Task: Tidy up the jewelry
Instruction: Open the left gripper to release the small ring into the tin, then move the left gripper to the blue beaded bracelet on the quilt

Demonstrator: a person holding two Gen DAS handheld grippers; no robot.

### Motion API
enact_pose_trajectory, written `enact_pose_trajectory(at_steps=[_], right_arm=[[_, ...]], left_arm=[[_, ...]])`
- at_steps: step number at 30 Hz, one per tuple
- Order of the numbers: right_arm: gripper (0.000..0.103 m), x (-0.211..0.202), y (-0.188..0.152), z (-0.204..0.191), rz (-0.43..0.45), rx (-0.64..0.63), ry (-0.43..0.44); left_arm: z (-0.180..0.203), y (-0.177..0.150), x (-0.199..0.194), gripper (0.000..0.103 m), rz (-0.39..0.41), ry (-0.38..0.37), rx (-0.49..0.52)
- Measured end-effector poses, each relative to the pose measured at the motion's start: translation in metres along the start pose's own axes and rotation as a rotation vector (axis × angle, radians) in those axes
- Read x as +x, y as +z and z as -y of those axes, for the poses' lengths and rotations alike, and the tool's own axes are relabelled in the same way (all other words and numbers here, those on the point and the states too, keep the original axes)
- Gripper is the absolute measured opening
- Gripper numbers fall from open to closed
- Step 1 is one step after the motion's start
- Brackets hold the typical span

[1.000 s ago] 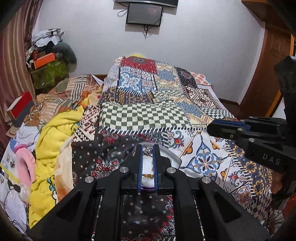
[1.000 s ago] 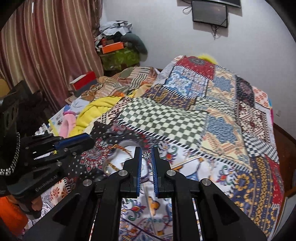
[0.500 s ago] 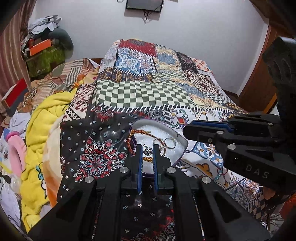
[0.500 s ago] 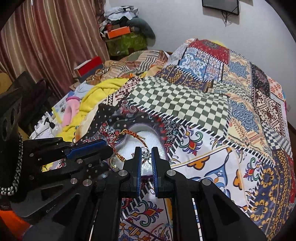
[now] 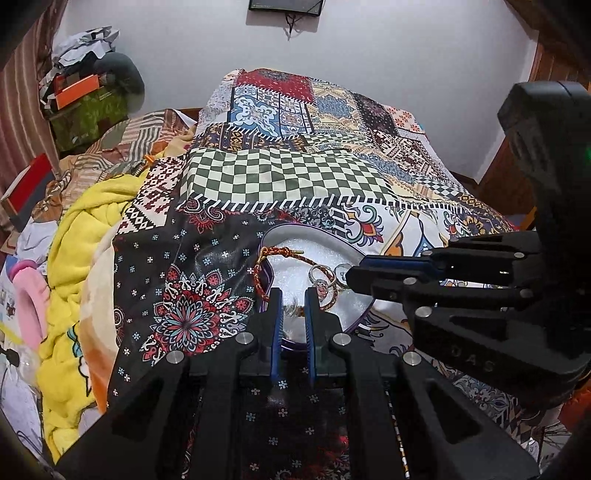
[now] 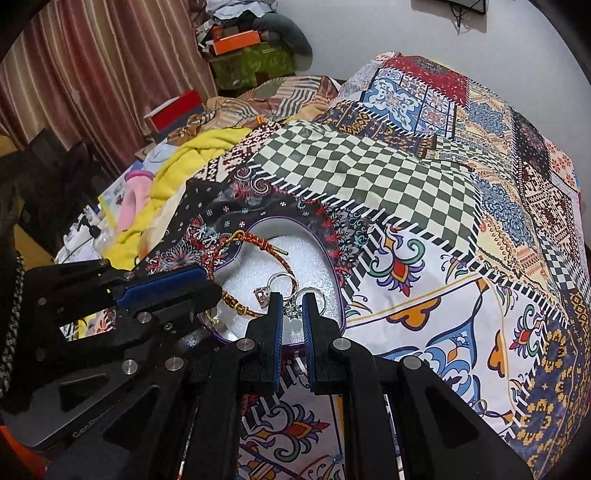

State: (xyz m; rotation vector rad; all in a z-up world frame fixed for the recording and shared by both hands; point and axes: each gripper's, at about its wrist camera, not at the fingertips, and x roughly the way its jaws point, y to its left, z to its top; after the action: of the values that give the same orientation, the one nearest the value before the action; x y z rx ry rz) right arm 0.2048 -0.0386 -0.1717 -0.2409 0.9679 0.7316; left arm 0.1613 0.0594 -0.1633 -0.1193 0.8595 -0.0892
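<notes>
Two tongs over a white heart-shaped tray (image 6: pixel 332 266) on the patchwork bedspread (image 6: pixel 369 177). Right tongs (image 6: pixel 292 306) pinch a silver pendant (image 6: pixel 293 312). Left tongs (image 5: pixel 293 308) nearly clenched; grasp unclear.

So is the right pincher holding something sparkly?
Seemingly yes: the right gripper pinches a small sparkly silver piece between its fingertips, over the tray. Which part, I cannot tell.

white wall (image 5: pixel 388 40) | wall-mounted screen (image 5: pixel 286 4) | striped curtain (image 6: pixel 92 66) | patchwork-covered bed (image 5: pixel 332 177)
</notes>
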Motion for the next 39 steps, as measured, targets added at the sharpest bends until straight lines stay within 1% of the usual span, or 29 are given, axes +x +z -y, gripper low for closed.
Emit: enact_pose_trajectory(at_steps=[7, 9, 12, 13, 17, 20, 27, 31, 34, 39], right_arm=[[0.009, -0.001, 0.000, -0.001, 0.012, -0.007, -0.023], [0.009, -0.001, 0.000, -0.002, 0.006, -0.016, -0.020], [0.010, -0.004, 0.000, -0.006, 0.004, -0.036, -0.034], [0.013, -0.006, 0.000, -0.008, 0.006, -0.043, -0.040], [0.030, -0.014, 0.001, -0.008, 0.036, -0.044, -0.061], [0.036, -0.025, 0.001, -0.005, 0.060, -0.033, -0.073], [0.037, -0.059, -0.003, 0.008, 0.122, -0.002, -0.117], [0.037, -0.080, -0.009, 0.019, 0.152, 0.018, -0.153], [0.037, -0.097, -0.017, 0.029, 0.176, 0.031, -0.192], [0.037, -0.120, -0.033, 0.046, 0.195, 0.050, -0.259]], left_arm=[[-0.002, 0.001, -0.001, 0.009, -0.012, 0.001, -0.014], [-0.004, 0.001, -0.002, 0.012, -0.015, 0.000, -0.024], [-0.007, 0.002, -0.008, 0.022, -0.006, 0.005, -0.037], [-0.007, 0.002, -0.011, 0.026, 0.001, 0.008, -0.039], [-0.007, 0.005, -0.021, 0.031, 0.020, 0.019, -0.037], [-0.006, 0.007, -0.030, 0.034, 0.038, 0.030, -0.035], [0.000, 0.012, -0.047, 0.038, 0.065, 0.038, -0.027], [0.013, 0.011, -0.054, 0.041, 0.077, 0.027, -0.006], [0.027, 0.010, -0.052, 0.042, 0.063, 0.013, 0.024], [0.050, 0.005, -0.042, 0.043, 0.025, -0.032, 0.065]])
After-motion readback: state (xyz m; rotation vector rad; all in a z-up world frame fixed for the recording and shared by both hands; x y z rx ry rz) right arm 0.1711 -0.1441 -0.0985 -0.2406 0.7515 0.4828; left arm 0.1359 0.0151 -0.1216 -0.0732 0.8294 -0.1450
